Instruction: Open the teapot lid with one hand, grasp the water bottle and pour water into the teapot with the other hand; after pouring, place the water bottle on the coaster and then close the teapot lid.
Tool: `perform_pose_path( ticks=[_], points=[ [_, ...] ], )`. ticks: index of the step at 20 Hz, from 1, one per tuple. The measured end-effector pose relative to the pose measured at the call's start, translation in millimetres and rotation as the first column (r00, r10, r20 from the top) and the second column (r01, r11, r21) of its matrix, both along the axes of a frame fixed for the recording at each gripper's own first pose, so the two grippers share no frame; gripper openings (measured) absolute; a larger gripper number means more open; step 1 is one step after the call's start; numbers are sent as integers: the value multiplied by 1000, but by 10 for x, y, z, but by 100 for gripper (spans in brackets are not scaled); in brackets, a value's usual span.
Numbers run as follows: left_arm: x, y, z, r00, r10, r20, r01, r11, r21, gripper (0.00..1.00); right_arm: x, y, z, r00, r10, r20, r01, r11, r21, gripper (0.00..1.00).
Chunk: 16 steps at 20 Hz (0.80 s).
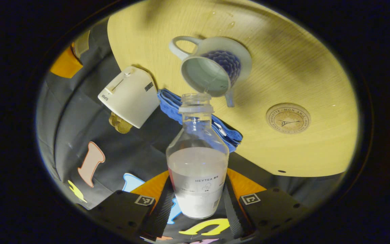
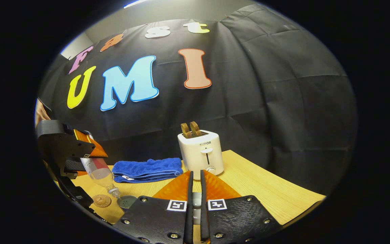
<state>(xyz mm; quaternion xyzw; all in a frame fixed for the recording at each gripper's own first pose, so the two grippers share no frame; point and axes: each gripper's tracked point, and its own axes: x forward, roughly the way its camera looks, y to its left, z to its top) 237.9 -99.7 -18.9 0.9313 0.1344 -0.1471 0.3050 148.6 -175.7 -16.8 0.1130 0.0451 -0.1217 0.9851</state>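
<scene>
Water bottle [image 1: 197, 166] label: "HEYTEA", with smaller print below it too small to read.
Toaster [image 2: 201, 154] front: "SUPOR", above its lever; the same brand stands on its side in the left gripper view.
Coaster [image 1: 288, 118] rim lettering: "MON AMI" legible, the remaining words unclear.

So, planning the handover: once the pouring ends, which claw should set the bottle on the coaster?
Left. The left claw clamps the water bottle, tilted over the teapot, with the coaster beside it. The right claw is closed on a small pale piece, probably the lid.
</scene>
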Motion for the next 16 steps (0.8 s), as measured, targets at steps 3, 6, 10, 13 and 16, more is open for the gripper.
perform_pose_path(
  ticks=[3, 6, 10, 13, 16],
  points=[
    [-3, 26, -49, 1000, 4, -18, -5, 996, -84, 82, 8, -6, -6, 1000, -3, -5, 3, 1000, 2, 8],
    [1, 93, -136, 999, 20, -45, -29, 977, -210, 84, 16, -14, -6, 1000, -14, -6, 14, 1000, -3, 8],
    [-82, 317, -294, 990, 89, -112, -126, 910, -396, 83, 18, -7, -37, 1000, -19, -13, 19, 1000, -8, 8],
    [-2, 439, -370, 987, 107, -122, -157, 822, -547, 83, 37, 16, -45, 1000, -16, -17, 15, 1000, -16, 8],
    [22, 439, -529, 980, 137, -143, -198, 652, -732, 84, 50, 60, -72, 1000, -6, -26, 5, 999, -33, 8]
  ],
)
